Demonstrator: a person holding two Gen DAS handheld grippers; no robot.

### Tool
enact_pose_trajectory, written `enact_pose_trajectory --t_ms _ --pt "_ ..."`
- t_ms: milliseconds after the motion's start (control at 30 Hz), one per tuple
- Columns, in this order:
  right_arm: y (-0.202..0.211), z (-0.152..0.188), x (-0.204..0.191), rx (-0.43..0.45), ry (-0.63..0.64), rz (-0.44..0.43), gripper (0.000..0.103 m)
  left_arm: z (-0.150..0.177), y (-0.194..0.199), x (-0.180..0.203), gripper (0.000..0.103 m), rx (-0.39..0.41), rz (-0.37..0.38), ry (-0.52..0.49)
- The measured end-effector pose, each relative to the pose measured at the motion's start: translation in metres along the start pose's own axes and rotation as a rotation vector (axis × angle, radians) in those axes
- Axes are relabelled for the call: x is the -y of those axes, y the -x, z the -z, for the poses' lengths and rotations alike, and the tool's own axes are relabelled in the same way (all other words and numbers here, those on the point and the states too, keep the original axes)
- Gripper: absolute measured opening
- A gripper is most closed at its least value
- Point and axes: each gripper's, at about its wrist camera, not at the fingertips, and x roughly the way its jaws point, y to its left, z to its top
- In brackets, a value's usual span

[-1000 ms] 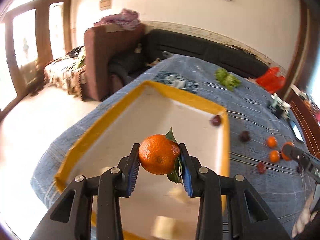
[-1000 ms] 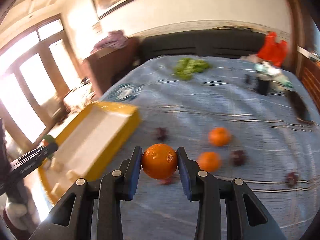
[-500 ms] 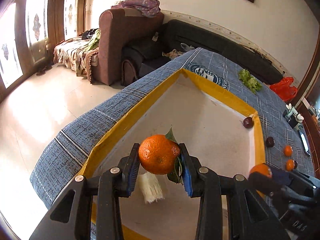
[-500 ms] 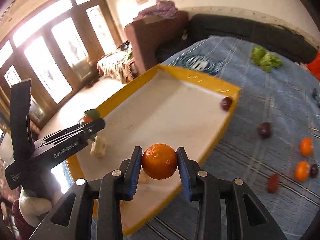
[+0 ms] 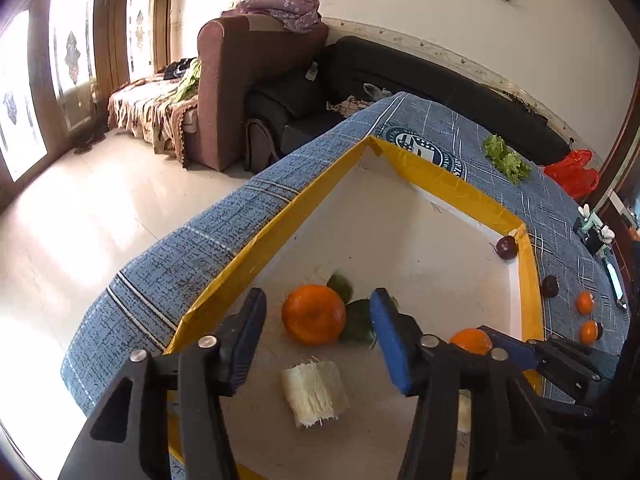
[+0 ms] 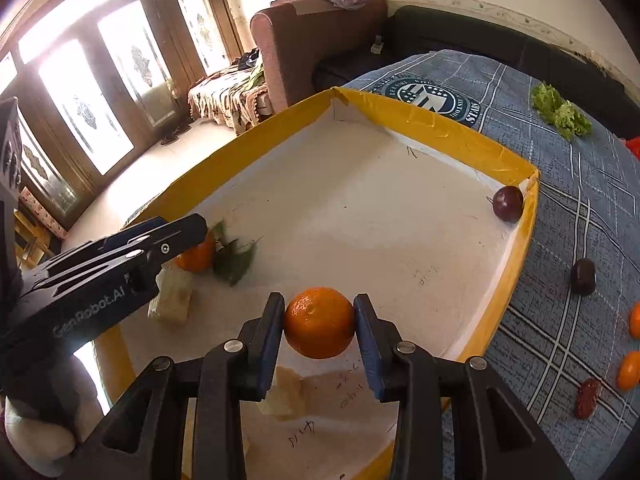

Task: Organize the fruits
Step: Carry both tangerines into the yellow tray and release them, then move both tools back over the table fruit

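A leafy orange lies on the white floor of the yellow-rimmed tray, between the wide-open fingers of my left gripper; it also shows in the right wrist view beside the left gripper's fingers. My right gripper is shut on a second orange and holds it over the tray's near part; this orange shows in the left wrist view. A dark plum sits in the tray's far right corner.
A pale fibrous chunk lies in the tray near the leafy orange. On the blue cloth right of the tray lie a dark plum, small oranges and a red fruit. Lettuce lies farther back. The table's left edge drops to the floor.
My left gripper has opened and let the leafy orange go onto the tray floor. My right gripper has moved lower over the tray with its orange.
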Motion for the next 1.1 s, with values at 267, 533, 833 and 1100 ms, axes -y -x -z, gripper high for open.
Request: enact_pose_trajectory --t_ms 267,533,833,1100 --pt "0.014 -0.003 0.0 0.049 0.002 0.016 0.05 -0.004 0.02 0.012 0.072 0.048 -0.065 -0.02" --pt "0.041 0.004 0.015 0.102 -0.036 0.03 0.054 -0.001 0.042 0.032 0.075 0.082 -0.087 -0.063" --pt "0.074 0.029 0.04 0.144 -0.098 0.048 0.055 0.013 0.066 0.077 0.077 0.103 -0.051 -0.15" --pt "0.101 0.057 0.082 0.171 -0.192 0.081 0.058 0.03 0.075 0.123 0.077 0.087 0.004 -0.235"
